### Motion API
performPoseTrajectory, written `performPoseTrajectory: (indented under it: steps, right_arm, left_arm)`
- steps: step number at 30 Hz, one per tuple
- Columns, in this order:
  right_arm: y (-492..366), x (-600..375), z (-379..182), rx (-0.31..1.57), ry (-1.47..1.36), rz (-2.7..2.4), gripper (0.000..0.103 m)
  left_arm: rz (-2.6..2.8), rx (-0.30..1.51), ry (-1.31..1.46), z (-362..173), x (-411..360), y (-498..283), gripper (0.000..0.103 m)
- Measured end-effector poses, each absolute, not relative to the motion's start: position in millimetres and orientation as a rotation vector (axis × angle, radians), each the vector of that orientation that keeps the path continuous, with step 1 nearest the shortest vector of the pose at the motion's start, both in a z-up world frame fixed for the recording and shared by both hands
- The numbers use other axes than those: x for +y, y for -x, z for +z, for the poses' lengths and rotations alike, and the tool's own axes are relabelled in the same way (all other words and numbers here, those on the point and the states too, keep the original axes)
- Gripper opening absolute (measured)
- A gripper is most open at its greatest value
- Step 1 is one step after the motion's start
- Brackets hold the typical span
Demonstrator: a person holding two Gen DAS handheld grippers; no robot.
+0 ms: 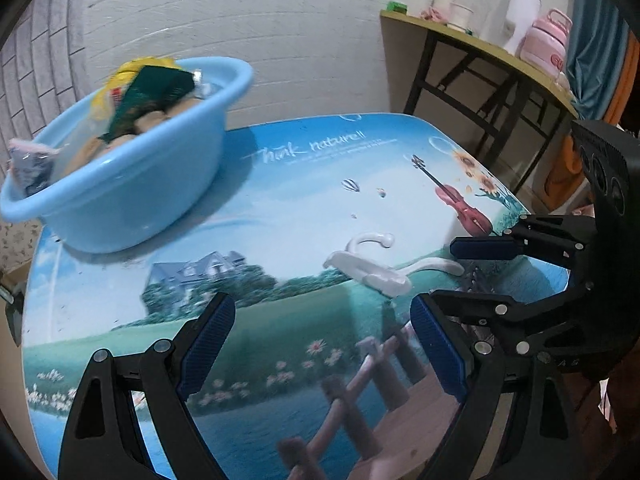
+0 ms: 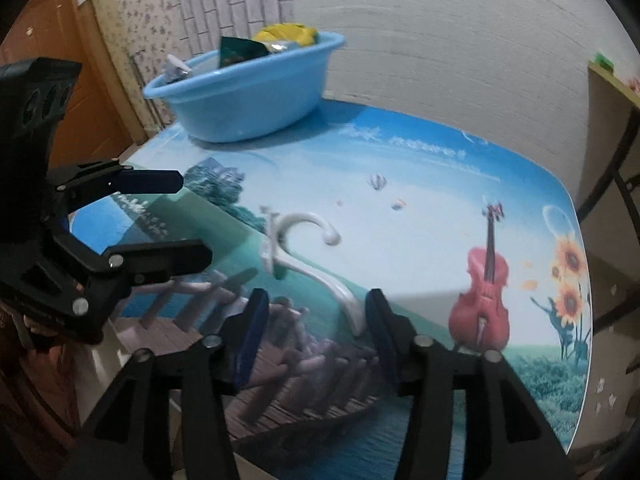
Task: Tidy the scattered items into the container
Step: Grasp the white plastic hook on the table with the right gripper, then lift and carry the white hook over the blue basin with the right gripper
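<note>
1. White hanger (image 2: 304, 256) lies flat on the desk (image 2: 420, 208), out in the middle, well apart from the basin; hook end curls toward the far side, one arm runs back toward me.
2. My right hand-held gripper (image 2: 314, 334) hangs over that near arm: jaws apart, the arm's tip lies between the blue pads (image 2: 252, 336), neither pad pressing on it.
3. My left hand-held gripper (image 1: 322, 354) is tilted down at the desk just short of the hanger (image 1: 376, 270), jaws wide apart, nothing between them, only printed desk surface under it.
4. Each hand-held gripper shows in the other's view: the right one at the right edge of the left view (image 1: 452, 280), the left one at the left edge of the right view (image 2: 192, 220).
5. Blue basin (image 1: 132, 200) sits at the far left corner of the desk, already holding a yellow bag (image 1: 132, 68), a dark green packet (image 1: 156, 96) and some tan pieces; a small pouch (image 1: 28, 168) hangs over its near rim.
6. Behind the desk: white brick wall (image 1: 240, 12), and a side table (image 1: 480, 44) carrying a pink bottle (image 1: 546, 40) and a white jug (image 1: 520, 8).
</note>
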State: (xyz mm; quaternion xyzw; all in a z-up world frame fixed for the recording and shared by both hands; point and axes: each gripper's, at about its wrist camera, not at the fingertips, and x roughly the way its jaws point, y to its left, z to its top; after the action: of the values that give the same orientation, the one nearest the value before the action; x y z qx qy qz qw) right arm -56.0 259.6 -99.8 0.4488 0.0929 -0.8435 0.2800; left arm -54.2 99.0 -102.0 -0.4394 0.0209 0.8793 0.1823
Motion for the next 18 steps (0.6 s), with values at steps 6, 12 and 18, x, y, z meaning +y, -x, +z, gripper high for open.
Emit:
performPoseTrajectory:
  steps: [6,12,18]
  right_arm:
    - [60,265,-102,0.239,-1.191,-2.277,0.05]
    - [63,267,-102,0.234,-1.16,-2.26,0.015]
    - [58,265,-103,0.235,-1.132,-2.225,0.01]
  left_arm:
    - [2.418,0.064,1.268,-109,116,70,0.089]
    - [2.341,0.033,1.271,-116,127,80,0.089]
    - [2.292,0.022,1.208,-119,124,78,0.052]
